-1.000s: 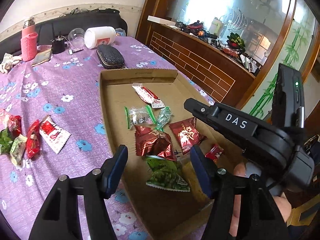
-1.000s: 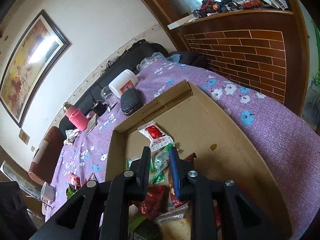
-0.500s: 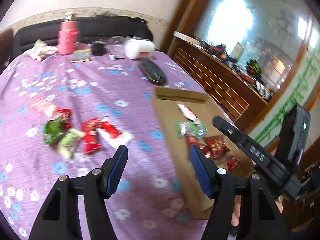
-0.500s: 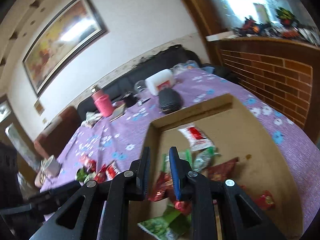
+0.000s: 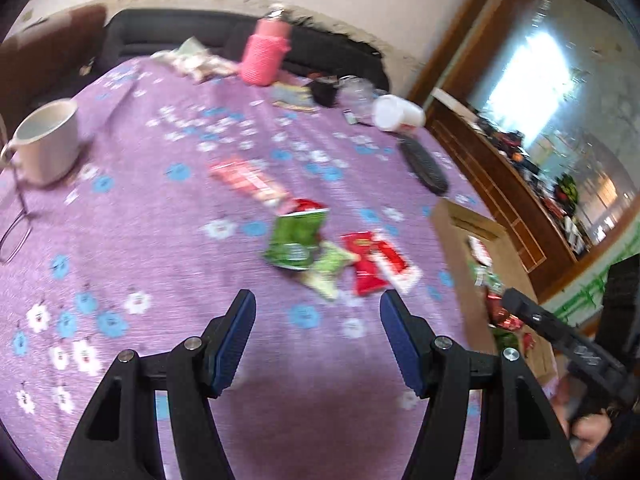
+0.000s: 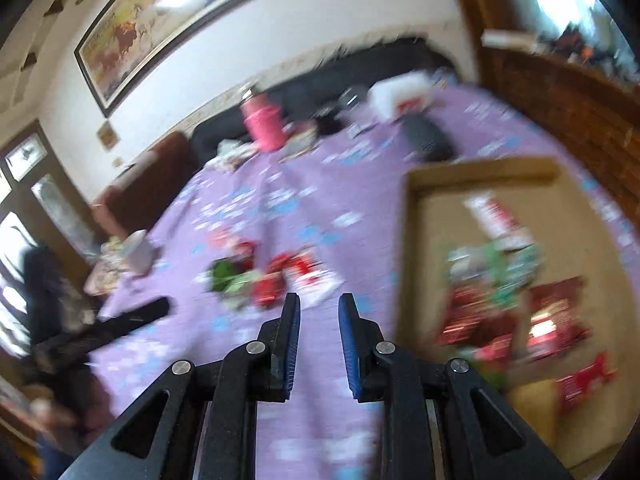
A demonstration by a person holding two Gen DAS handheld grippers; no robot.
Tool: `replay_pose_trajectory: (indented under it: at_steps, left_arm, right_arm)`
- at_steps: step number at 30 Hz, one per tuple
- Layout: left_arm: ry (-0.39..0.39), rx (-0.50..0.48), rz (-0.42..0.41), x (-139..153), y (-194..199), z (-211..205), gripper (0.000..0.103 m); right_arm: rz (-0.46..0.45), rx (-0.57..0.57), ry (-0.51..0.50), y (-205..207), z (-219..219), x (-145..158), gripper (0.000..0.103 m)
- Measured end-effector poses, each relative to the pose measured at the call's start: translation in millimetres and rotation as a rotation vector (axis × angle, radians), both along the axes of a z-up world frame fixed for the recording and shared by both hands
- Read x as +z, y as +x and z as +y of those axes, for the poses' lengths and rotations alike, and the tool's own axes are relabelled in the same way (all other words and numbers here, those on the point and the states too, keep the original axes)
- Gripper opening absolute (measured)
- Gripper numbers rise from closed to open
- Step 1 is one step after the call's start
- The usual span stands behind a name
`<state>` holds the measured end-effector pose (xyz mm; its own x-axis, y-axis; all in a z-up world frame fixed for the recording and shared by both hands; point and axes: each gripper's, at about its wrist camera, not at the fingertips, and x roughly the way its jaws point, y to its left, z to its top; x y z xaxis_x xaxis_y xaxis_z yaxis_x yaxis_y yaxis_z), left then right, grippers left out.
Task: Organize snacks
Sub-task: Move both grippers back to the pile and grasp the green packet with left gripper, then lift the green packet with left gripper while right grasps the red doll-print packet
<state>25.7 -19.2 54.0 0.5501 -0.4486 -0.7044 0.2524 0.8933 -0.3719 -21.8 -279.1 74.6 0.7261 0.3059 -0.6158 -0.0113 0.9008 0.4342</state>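
Several snack packets (image 5: 320, 248) beside box (image 5: 452, 240), left gripper (image 5: 318, 312) apart, right gripper (image 6: 319, 312) narrowly parted, empty

Each black tool (image 5: 318, 344) carries blue ribbed pads (image 6: 349, 344) and silver screws (image 5: 440, 343) on angular arms.

I am working in a home living or dining room. A table under a purple cloth printed with white and blue flowers (image 5: 168, 208) carries a white ceramic mug (image 5: 48, 142), a pink knitted bottle sleeve (image 5: 264, 58) and loose snack packets (image 5: 316, 248). A dark sofa (image 6: 360, 68) lines the wall beneath a framed horse painting (image 6: 160, 20); a wooden brick-patterned sideboard (image 5: 496, 184) stands alongside.
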Motion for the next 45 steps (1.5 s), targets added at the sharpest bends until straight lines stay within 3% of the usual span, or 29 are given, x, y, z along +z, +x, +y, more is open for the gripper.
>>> replay_pose_trajectory:
  at_steps: [2,5,13,18,21,23,24,30,35,40,45]
  left_arm:
    - [-0.007,0.017,0.024,-3.5,6.9,5.7,0.064]
    - [-0.013,0.031,0.042,-5.0,17.7,10.4,0.064]
    - [0.034,0.02,0.102,-11.5,61.8,-8.4,0.064]
    - [0.091,0.003,0.124,-28.3,84.3,-28.2,0.064]
    - [0.081,0.004,0.135,-39.5,90.8,-33.4,0.047]
    - [0.085,0.013,0.101,-39.9,89.5,-33.5,0.033]
    - [0.078,0.007,0.096,-41.1,88.2,-32.8,0.031]
    - [0.038,0.045,0.092,-29.7,69.1,-8.0,0.031]
    - [0.042,0.067,0.013,-22.8,60.4,3.6,0.031]
    - [0.002,0.057,0.04,-27.6,65.1,11.9,0.031]
    - [0.011,0.047,-0.003,-17.0,58.7,12.0,0.031]
  right_arm:
    - [0.039,0.033,0.07,17.2,12.6,2.0,0.025]
    - [0.05,0.036,0.083,40.5,30.8,1.4,0.034]
    - [0.018,0.009,0.065,65.3,52.9,-30.3,0.035]
    - [-0.013,0.012,0.069,63.6,44.3,-28.4,0.035]
    - [0.001,0.024,0.096,67.0,42.3,-32.2,0.035]
    - [0.013,0.028,0.109,68.7,41.6,-34.8,0.035]
    - [0.015,0.029,0.116,69.0,40.5,-35.5,0.035]
    - [0.039,0.029,0.1,71.1,40.9,-41.5,0.035]
    - [0.101,0.016,0.105,78.9,43.5,-53.8,0.035]
    - [0.144,0.004,0.099,84.5,46.2,-56.2,0.034]
    - [0.176,0.007,0.004,102.0,64.0,-50.6,0.033]
